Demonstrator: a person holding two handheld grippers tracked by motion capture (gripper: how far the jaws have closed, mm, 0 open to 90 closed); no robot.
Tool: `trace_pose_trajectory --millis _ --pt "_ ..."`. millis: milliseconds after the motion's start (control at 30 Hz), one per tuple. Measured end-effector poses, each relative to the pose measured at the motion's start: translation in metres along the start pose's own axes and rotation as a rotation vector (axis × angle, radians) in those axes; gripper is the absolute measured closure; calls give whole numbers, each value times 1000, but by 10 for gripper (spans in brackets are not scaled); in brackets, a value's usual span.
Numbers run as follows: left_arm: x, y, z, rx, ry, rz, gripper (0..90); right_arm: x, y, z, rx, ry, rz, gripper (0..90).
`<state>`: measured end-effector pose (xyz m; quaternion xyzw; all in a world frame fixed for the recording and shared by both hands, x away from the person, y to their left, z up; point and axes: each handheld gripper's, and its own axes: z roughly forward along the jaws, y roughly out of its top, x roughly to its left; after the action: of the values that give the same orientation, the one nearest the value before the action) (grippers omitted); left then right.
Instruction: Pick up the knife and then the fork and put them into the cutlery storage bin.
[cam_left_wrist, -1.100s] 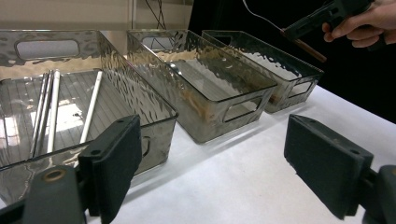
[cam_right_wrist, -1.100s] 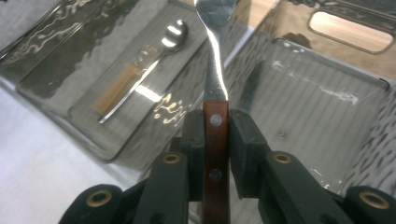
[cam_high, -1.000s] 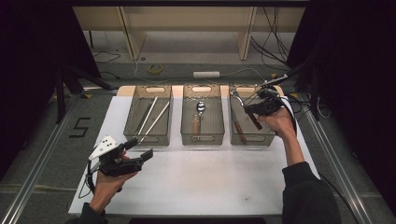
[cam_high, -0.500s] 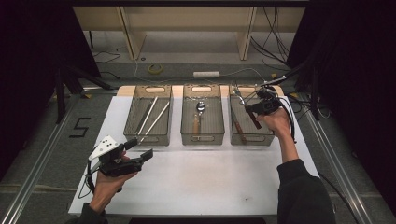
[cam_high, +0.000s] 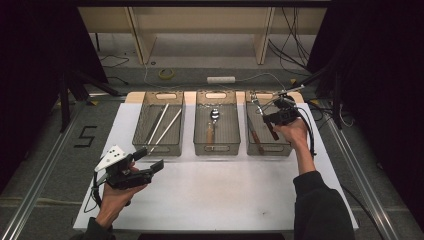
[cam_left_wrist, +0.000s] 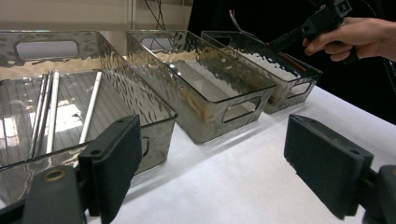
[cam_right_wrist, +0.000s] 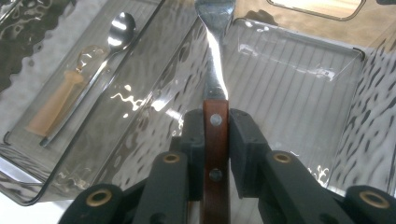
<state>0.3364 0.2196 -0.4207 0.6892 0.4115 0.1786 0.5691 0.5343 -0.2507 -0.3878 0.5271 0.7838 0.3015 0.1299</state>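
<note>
White table (cam_high: 225, 195), three clear bins (cam_high: 217, 145) side by side

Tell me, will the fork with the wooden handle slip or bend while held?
The fork looks like rigid metal, so bending is unlikely. The right claw clamps its flat riveted wooden handle, so slipping seems unlikely too. Its long front end could make it pivot downward.

Beyond the white desk (cam_high: 210, 195) I see grey floor (cam_high: 190, 75) with loose cables (cam_high: 295, 30); black curtains (cam_high: 30, 75) flank it, pale wooden furniture (cam_high: 200, 25) behind.

Fork (cam_right_wrist: 212, 28) tines beyond frame edge
</note>
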Motion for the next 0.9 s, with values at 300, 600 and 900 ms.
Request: trace_pose_trajectory --millis 300,600,900 --pt "0 0 0 -2 -1 -1 189 2 -2 6 12 -16 21 776" --pt "0 0 1 -5 -4 -6 189 0 -3 11 25 -30 53 776" --pt "-1 0 1 -6 -6 -7 189 3 -4 16 37 -33 68 775"
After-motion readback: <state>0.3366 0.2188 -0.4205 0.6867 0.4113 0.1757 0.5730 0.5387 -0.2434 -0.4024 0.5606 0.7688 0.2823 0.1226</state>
